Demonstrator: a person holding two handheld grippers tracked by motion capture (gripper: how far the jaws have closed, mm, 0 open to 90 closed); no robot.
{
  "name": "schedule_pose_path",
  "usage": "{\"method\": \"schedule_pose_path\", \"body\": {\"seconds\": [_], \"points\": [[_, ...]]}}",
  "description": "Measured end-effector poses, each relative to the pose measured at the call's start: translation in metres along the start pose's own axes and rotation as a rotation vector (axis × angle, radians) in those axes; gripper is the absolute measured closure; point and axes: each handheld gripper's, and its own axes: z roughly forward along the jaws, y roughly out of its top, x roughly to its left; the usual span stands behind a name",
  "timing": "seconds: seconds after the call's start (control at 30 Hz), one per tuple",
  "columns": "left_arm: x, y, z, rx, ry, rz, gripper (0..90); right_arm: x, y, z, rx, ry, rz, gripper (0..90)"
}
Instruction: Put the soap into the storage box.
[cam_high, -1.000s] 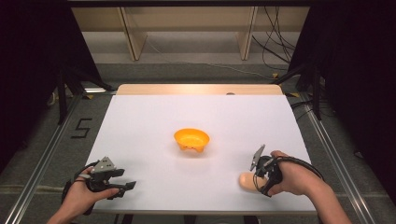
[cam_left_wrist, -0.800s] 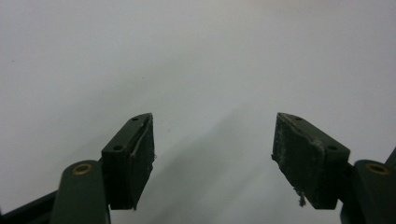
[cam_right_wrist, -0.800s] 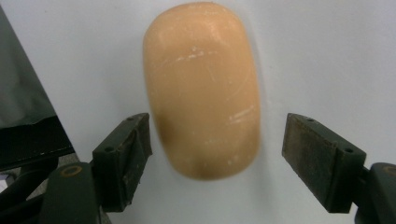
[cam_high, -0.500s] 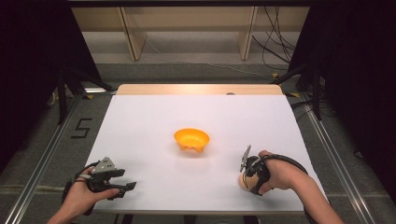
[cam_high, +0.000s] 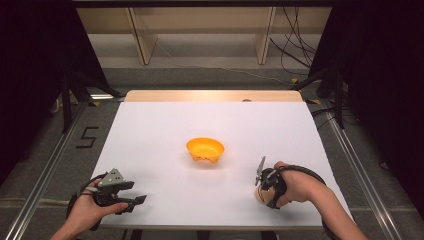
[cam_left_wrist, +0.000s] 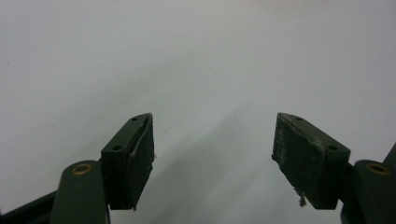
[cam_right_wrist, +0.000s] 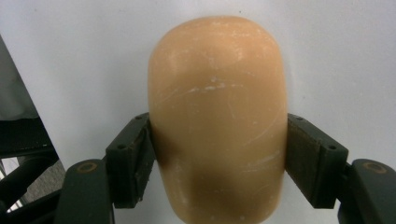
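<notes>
I find my right gripper (cam_right_wrist: 217, 154) fingers, just closing, clamped on the smooth tan rounded block (cam_right_wrist: 217, 116) at the tabletop's (cam_high: 165, 125) five o'clock, lift pending; left gripper (cam_left_wrist: 212, 154) fingers released, empty.

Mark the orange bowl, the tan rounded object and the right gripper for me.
orange bowl (cam_high: 205, 149): high view, on its inner wall.
tan rounded object (cam_right_wrist: 217, 112): right gripper view, on the middle of its smooth top face.
right gripper (cam_right_wrist: 217, 158): right gripper view, midway between its jaws, which press the object's two sides.
</notes>
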Motion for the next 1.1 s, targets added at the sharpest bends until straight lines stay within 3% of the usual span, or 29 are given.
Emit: {"method": "schedule_pose_path", "body": {"seconds": [0.23, 0.7, 1.07, 1.1], "points": [[0.0, 0.0, 0.0, 0.003, -0.002, 0.002, 29.3, -0.003, -0.002, -0.001, -0.012, 0.021, -0.027, 32.8], [-0.001, 0.0, 0.001, -0.014, -0.003, -0.011, 29.4, -0.004, -0.003, -0.004, -0.021, 0.021, -0.052, 33.3], [0.0, 0.0, 0.0, -0.008, -0.001, -0.002, 29.4, -0.003, 0.0, -0.014, -0.052, 0.011, -0.051, 33.4], [0.0, 0.0, 0.0, -0.009, 0.0, -0.003, 29.4, -0.002, 0.0, -0.017, -0.049, 0.009, -0.024, 33.4]]}}
